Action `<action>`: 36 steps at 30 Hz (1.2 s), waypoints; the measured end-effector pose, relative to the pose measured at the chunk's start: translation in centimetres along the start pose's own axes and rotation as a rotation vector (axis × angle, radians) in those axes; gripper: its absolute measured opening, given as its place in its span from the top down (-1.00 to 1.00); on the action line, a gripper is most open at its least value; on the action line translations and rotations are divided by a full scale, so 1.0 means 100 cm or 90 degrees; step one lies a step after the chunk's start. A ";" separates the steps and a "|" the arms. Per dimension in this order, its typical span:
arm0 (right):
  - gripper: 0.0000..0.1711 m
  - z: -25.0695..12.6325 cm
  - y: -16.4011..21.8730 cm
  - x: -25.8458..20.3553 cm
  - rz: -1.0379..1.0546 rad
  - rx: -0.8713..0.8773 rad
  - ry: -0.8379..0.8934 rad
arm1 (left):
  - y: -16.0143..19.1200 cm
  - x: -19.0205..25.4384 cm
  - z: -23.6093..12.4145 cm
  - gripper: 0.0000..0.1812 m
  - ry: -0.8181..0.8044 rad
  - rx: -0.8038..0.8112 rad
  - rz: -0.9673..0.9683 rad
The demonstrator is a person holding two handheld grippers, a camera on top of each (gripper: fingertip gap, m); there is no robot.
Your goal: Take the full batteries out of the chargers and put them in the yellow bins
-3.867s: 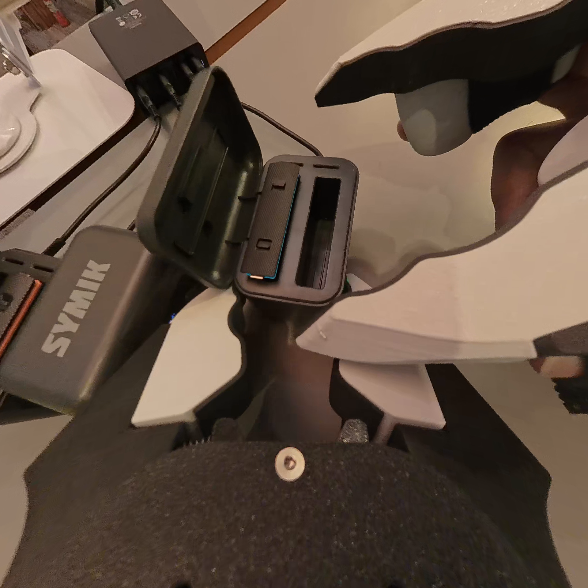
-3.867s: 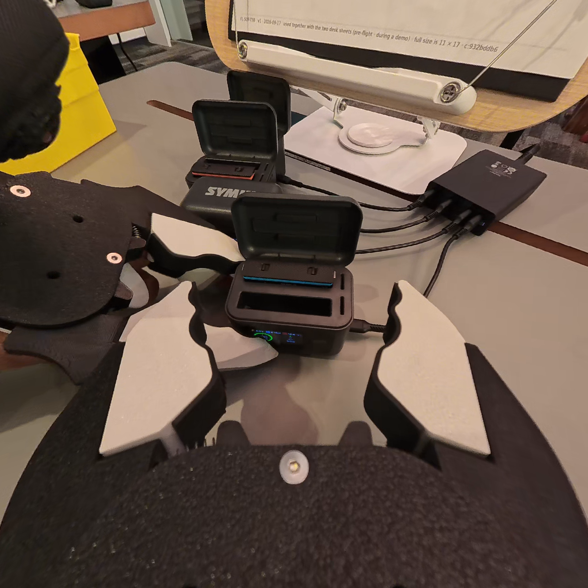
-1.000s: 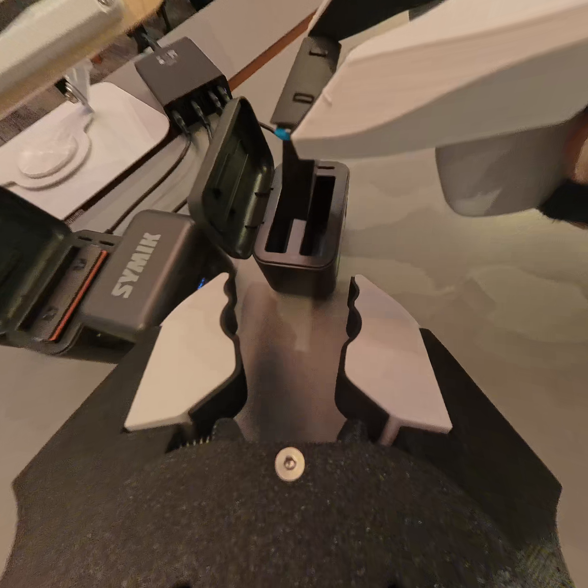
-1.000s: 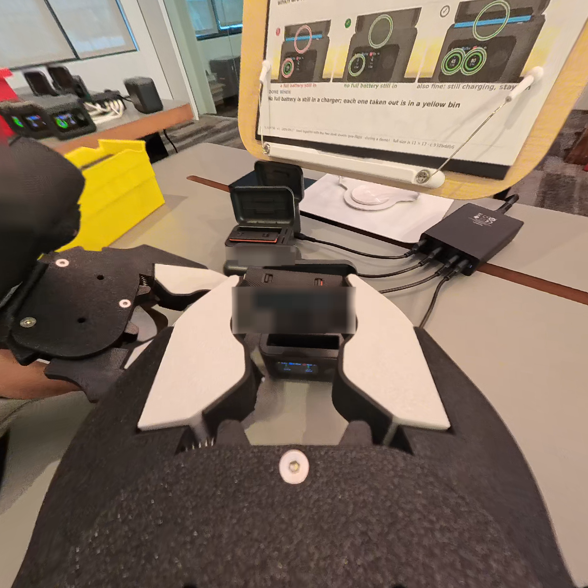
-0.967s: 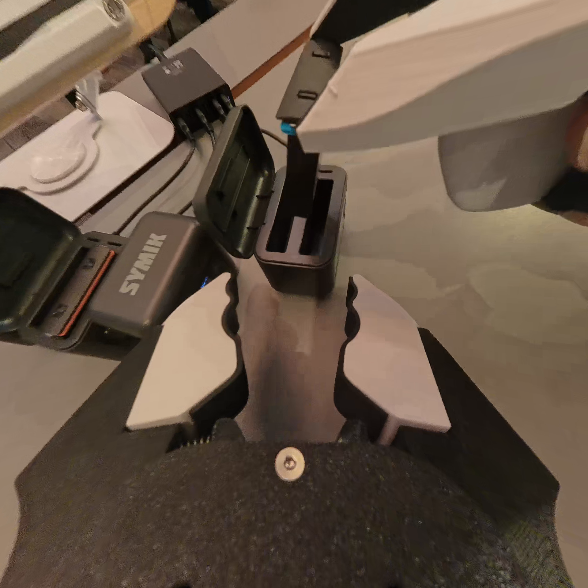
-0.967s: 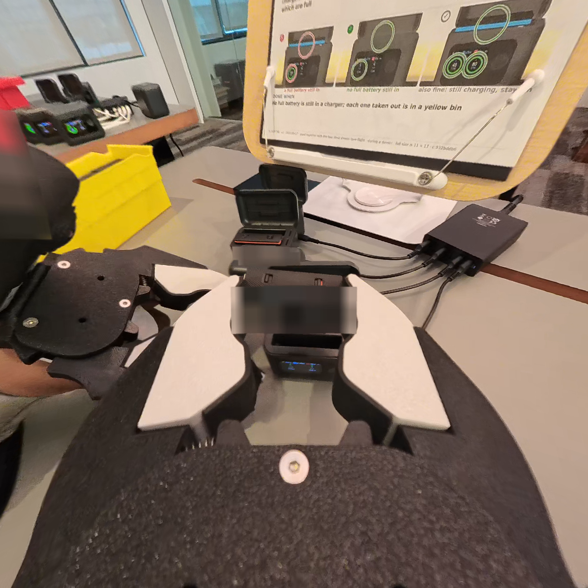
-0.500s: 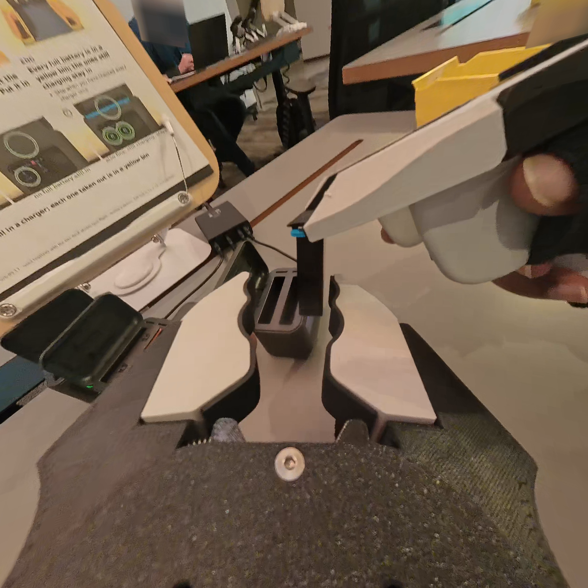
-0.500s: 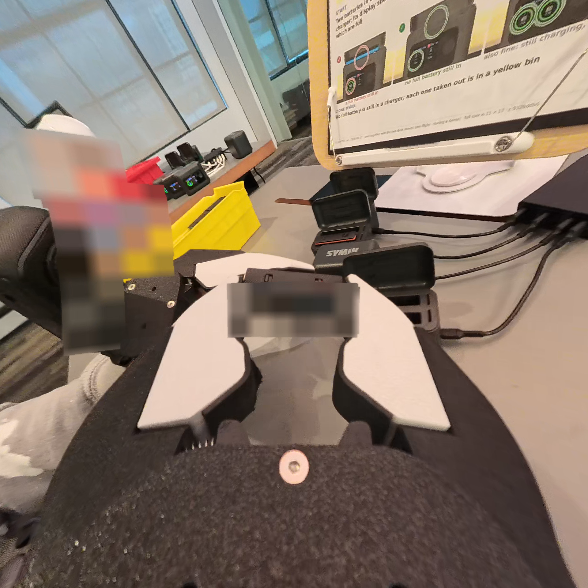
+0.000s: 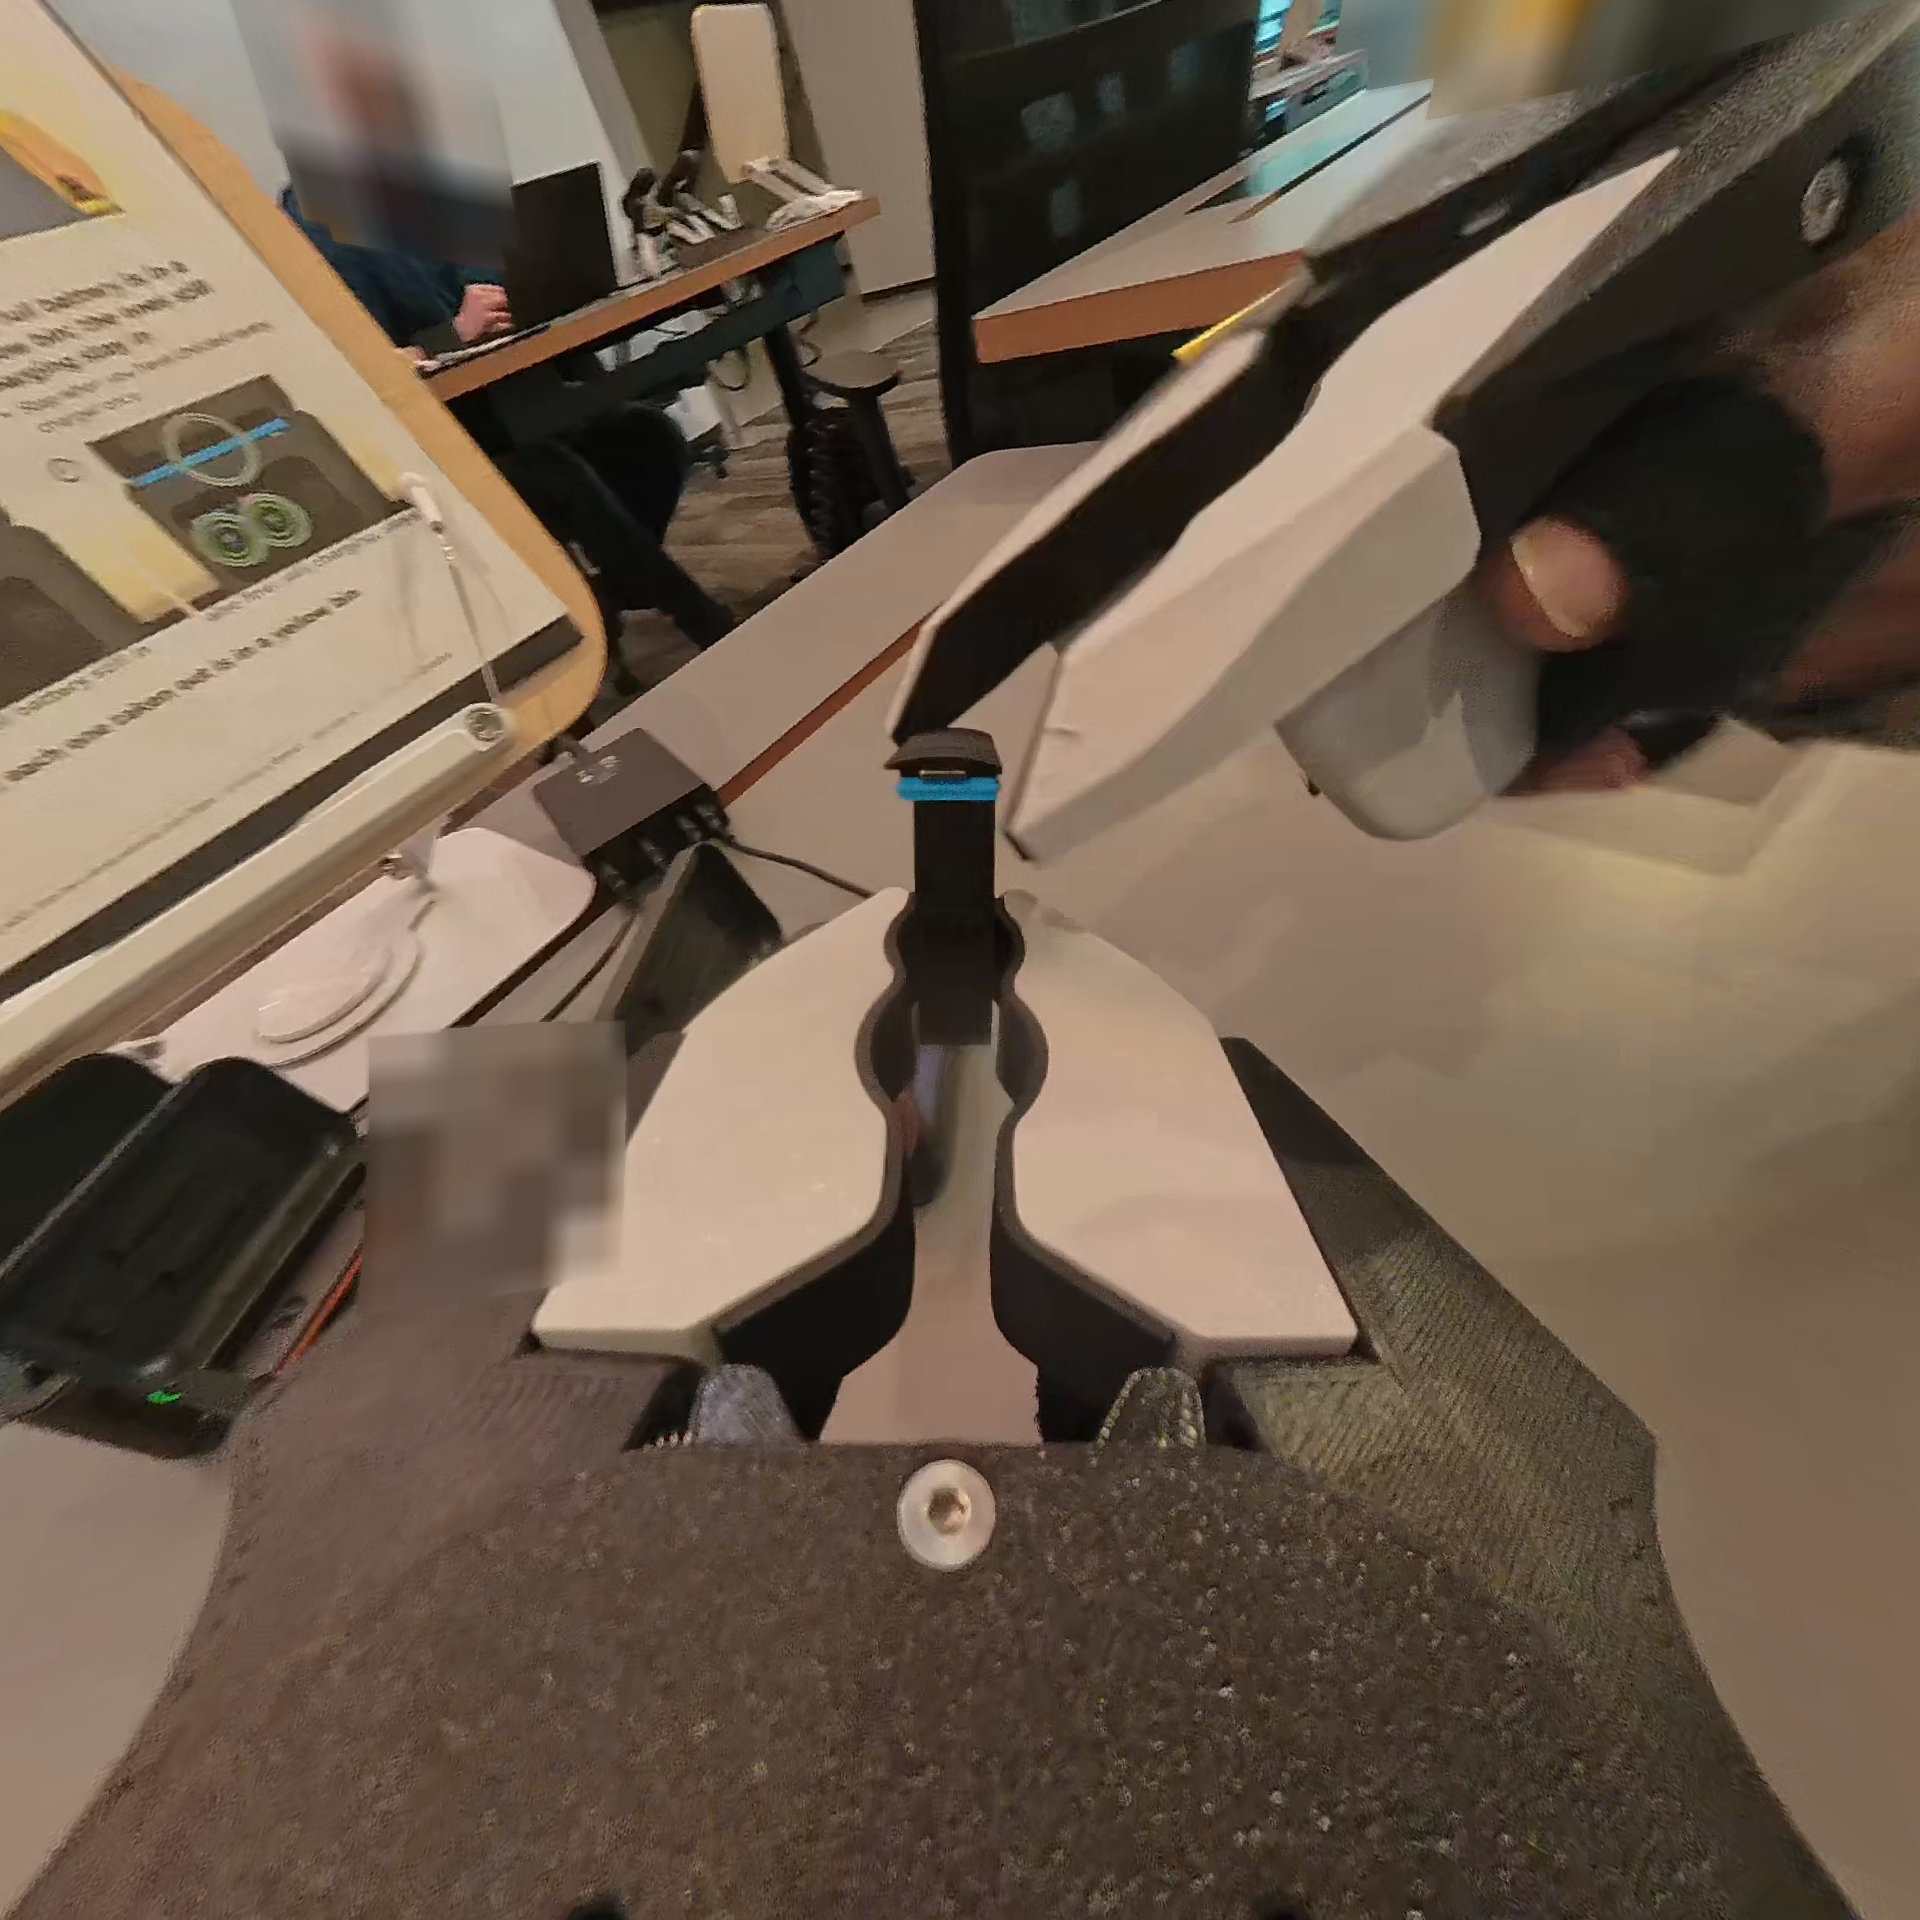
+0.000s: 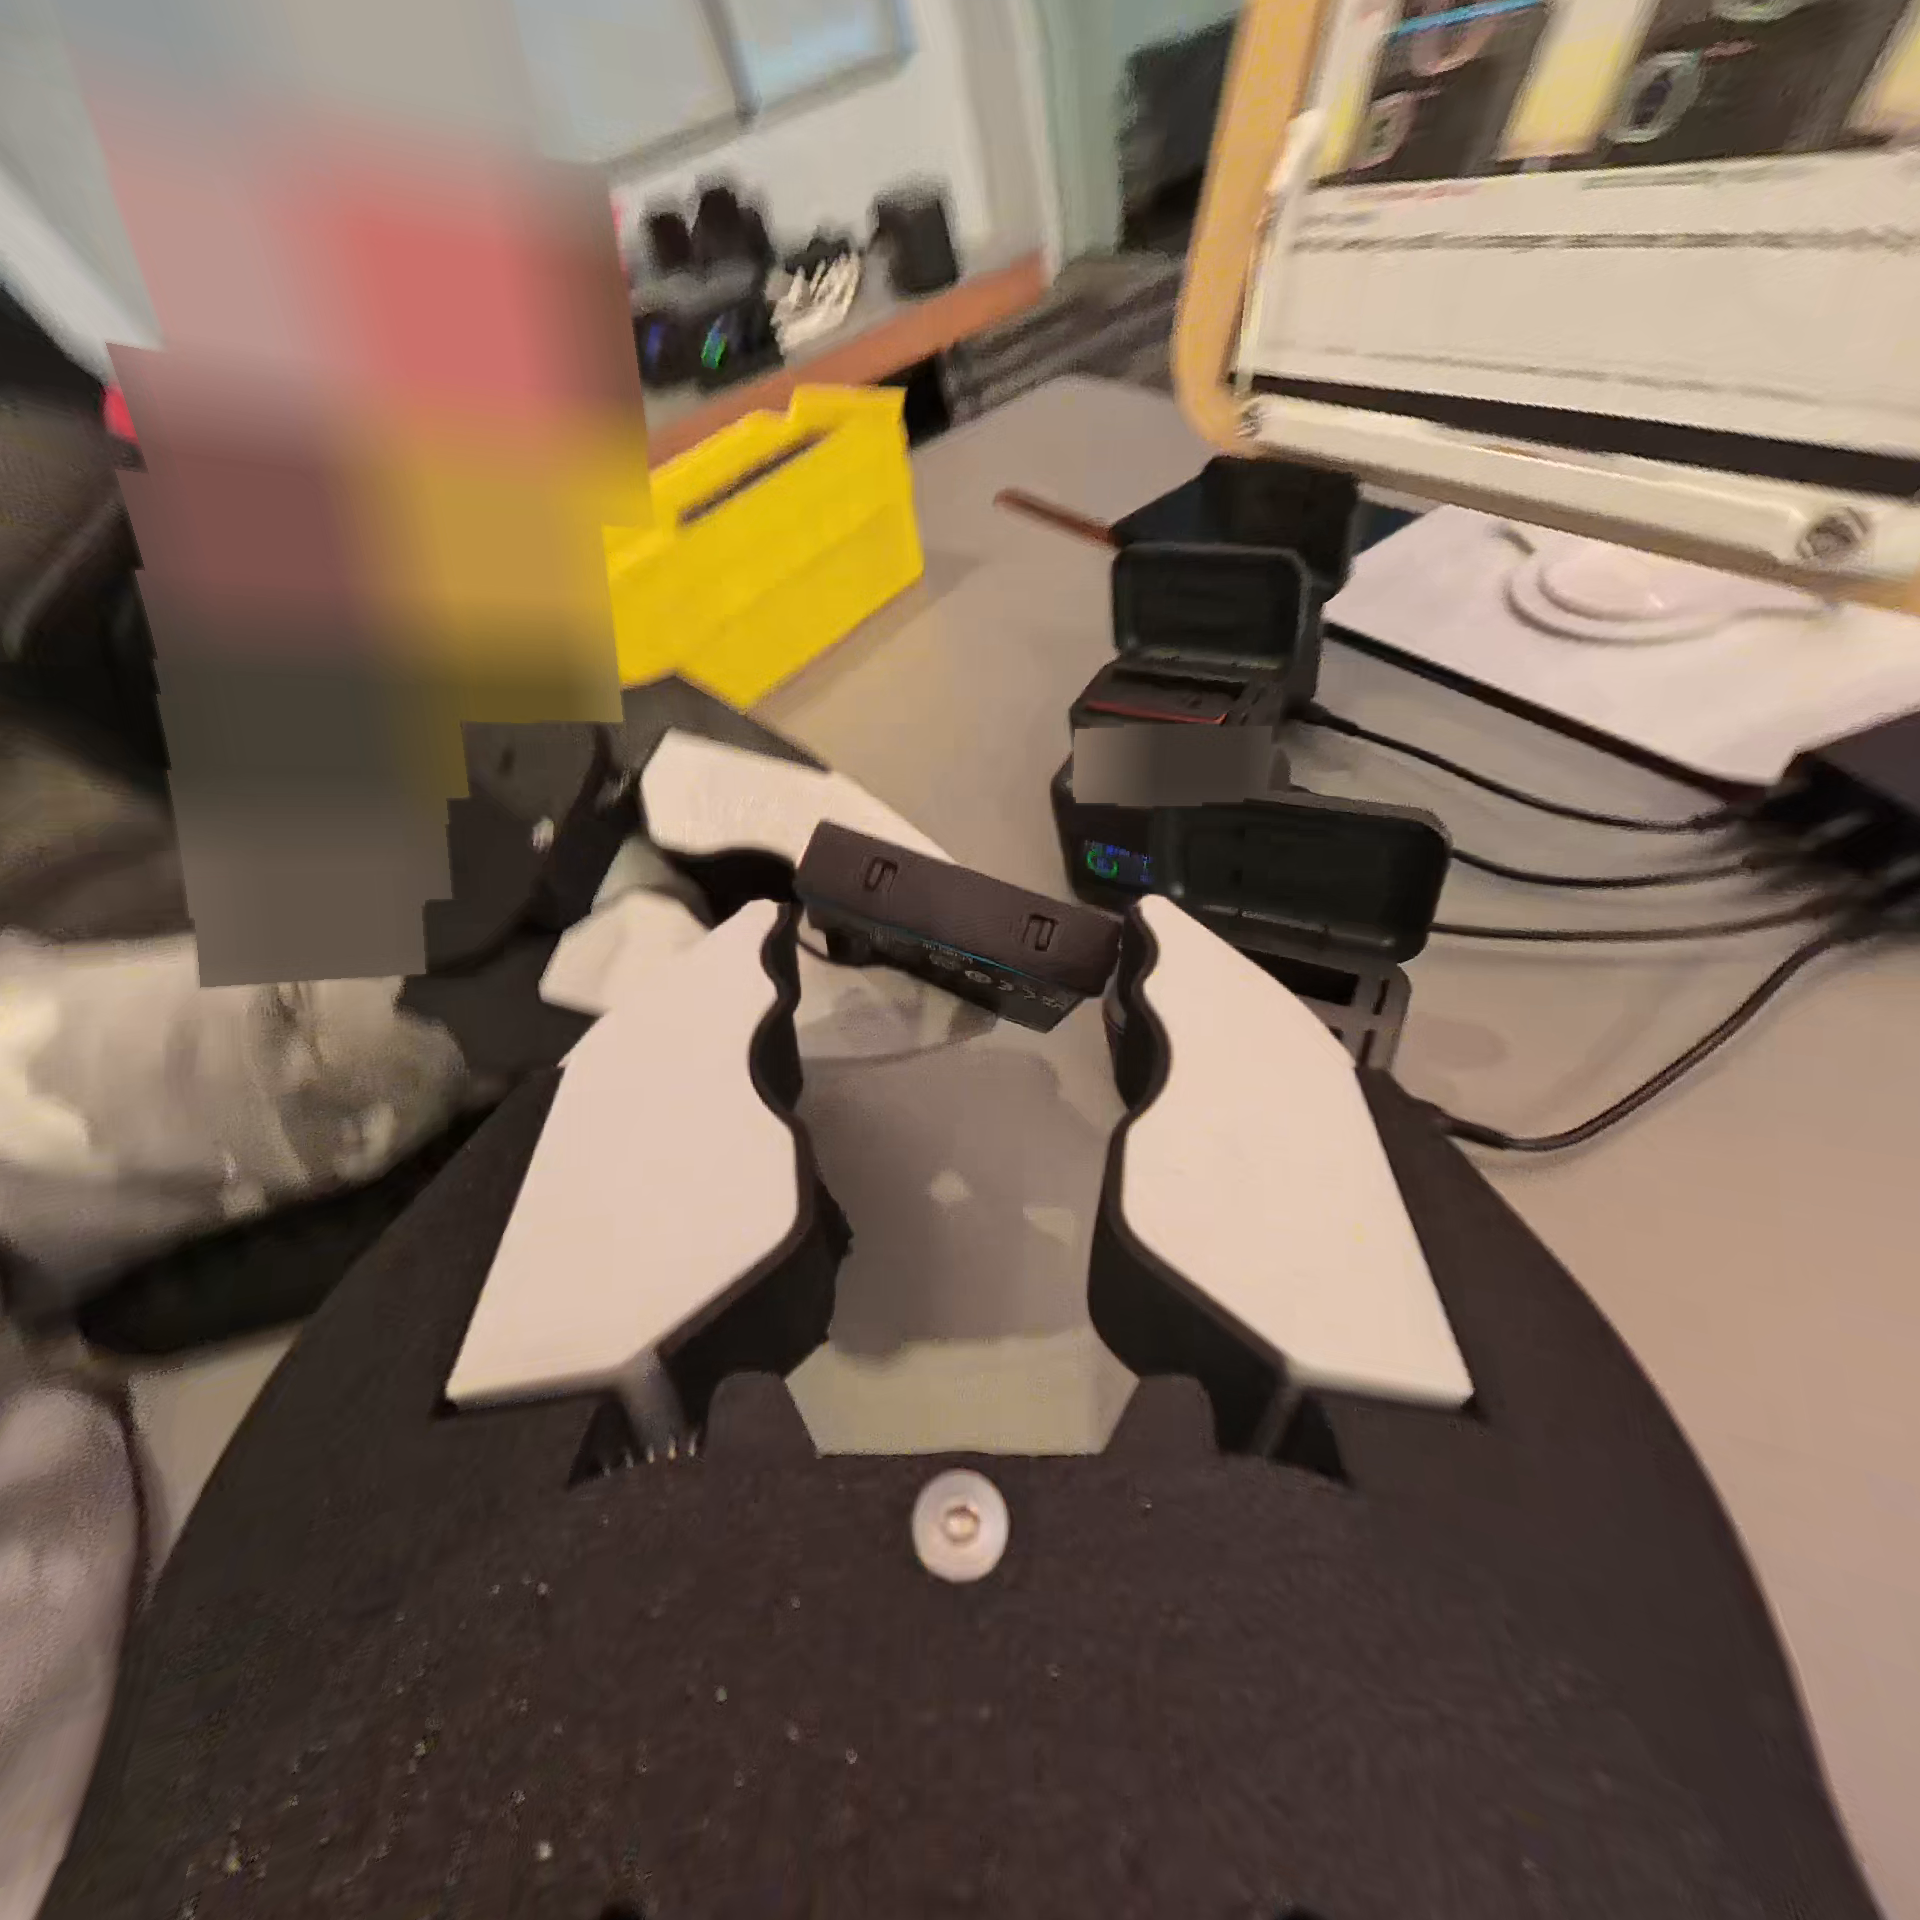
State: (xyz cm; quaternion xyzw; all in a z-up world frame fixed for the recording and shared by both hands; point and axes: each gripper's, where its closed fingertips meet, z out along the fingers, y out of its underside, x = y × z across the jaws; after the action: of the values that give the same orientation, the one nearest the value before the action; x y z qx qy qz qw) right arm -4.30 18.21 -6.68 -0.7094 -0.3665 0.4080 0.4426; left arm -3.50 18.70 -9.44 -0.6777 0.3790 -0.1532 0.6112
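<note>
A black battery with a blue stripe [image 9: 948,821] stands upright, raised above the table. My left gripper [image 9: 951,935] is shut on its lower part. My right gripper [image 10: 956,935] is open, its jaws on either side of the battery [image 10: 966,914] and a little apart from it. In the left wrist view its fingers [image 9: 1195,675] hang just above the battery's top. The left gripper's fingers [image 10: 727,800] show behind the battery. The open charger [image 10: 1309,894] it came from stands at the right with empty slots. A yellow bin [image 10: 769,530] sits at the far left.
Another open charger [image 10: 1195,665] holds an orange-striped battery, with a third [image 10: 1278,509] behind it. Cables run to a black power hub [image 9: 634,790]. An instruction board [image 9: 260,468] on a white stand rises behind the chargers. A person's hand holds the right gripper. Only a small space, under 4 cm, lies between the two pairs of fingers.
The right gripper lifted the battery out of the charger. The left gripper rose and shut on the battery's lower part. The right gripper has opened and let go.
</note>
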 end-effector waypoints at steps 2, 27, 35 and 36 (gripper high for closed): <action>0.29 -0.009 0.006 -0.001 -0.120 -0.078 -0.029 | -0.001 0.007 0.000 0.88 0.031 0.002 -0.016; 0.84 -0.053 0.026 0.003 -0.598 -0.502 -0.139 | -0.006 0.051 0.004 0.58 0.166 0.026 -0.033; 0.84 -0.149 -0.038 0.079 -0.569 -0.567 0.045 | -0.004 0.021 0.005 0.54 0.086 0.025 -0.075; 0.84 -0.167 -0.041 0.092 -0.560 -0.589 0.071 | -0.003 0.018 0.005 0.55 0.077 0.024 -0.077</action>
State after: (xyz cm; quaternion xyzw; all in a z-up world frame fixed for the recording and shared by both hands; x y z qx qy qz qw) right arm 13.79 22.20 -0.58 -0.6308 -0.7378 -0.0496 0.2350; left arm -1.85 17.78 -9.69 -0.6773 0.3709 -0.2375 0.5893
